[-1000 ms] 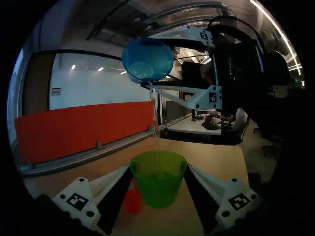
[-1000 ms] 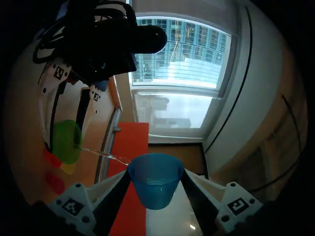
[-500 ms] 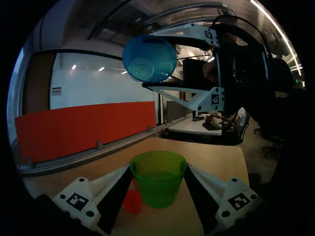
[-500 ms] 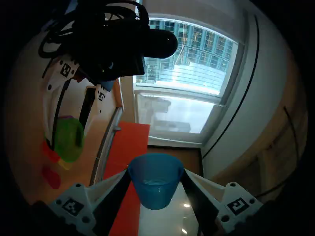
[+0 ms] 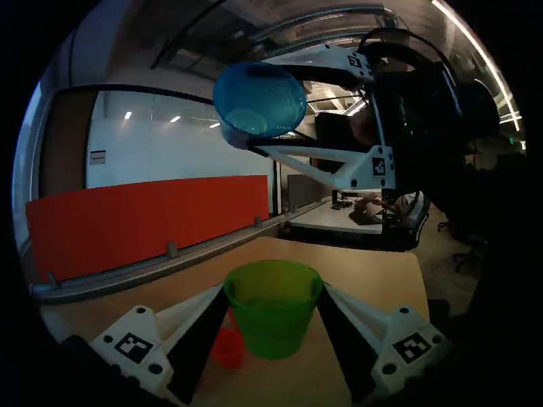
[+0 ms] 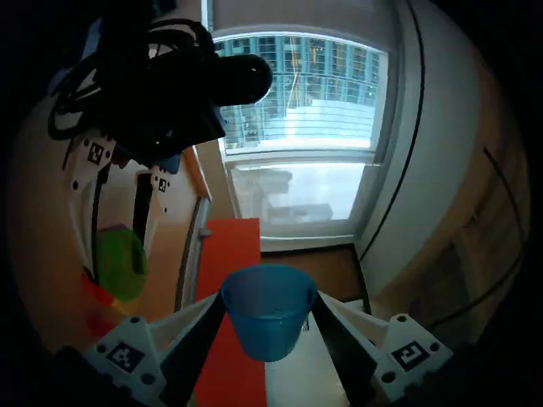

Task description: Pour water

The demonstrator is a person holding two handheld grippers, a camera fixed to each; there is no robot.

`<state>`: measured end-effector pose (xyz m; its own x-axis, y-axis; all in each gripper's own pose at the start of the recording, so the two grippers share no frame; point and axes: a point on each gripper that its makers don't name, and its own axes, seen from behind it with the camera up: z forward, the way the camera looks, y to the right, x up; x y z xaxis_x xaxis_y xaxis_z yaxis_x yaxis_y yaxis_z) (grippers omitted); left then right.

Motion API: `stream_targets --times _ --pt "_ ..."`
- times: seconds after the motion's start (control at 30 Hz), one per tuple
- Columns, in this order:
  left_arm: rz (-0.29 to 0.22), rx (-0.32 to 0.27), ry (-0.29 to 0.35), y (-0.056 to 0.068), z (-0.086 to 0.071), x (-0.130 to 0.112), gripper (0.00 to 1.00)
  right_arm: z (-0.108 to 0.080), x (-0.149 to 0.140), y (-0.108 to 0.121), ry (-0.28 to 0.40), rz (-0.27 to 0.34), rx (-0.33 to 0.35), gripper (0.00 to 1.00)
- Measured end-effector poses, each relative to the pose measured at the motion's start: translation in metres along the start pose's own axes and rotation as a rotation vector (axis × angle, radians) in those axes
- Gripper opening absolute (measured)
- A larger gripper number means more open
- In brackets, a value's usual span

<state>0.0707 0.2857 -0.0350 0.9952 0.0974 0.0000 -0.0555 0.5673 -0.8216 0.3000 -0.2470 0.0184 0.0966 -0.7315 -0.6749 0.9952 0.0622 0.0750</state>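
Note:
In the left gripper view a green cup (image 5: 273,306) stands upright between my left gripper's (image 5: 271,313) fingers, which are shut on it above the wooden table (image 5: 366,271). High above it hangs a blue cup (image 5: 258,102), tipped on its side with its mouth toward me, held by the right gripper. No water is falling. In the right gripper view my right gripper (image 6: 269,331) is shut on the blue cup (image 6: 269,319). The green cup (image 6: 120,263) sits at the left in the other gripper's fingers (image 6: 95,217).
A red cup (image 5: 228,344) stands on the table just left of the green one. An orange wall panel (image 5: 142,217) and a rail run behind the table. In the right gripper view a large window (image 6: 302,136) is ahead, and red and yellow cups (image 6: 102,298) lie near the green one.
A stream of water ran from the blue cup into the green cup a second ago; it has stopped. The blue cup has tilted back slightly. The green cup has stayed put.

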Motion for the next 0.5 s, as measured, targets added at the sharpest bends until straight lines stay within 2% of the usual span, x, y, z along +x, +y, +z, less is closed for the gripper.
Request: stream_targets --times 0.5 --pt "0.002 0.008 0.007 0.000 -0.002 0.002 0.87 -0.010 0.013 -0.005 0.036 0.473 0.057 0.90"
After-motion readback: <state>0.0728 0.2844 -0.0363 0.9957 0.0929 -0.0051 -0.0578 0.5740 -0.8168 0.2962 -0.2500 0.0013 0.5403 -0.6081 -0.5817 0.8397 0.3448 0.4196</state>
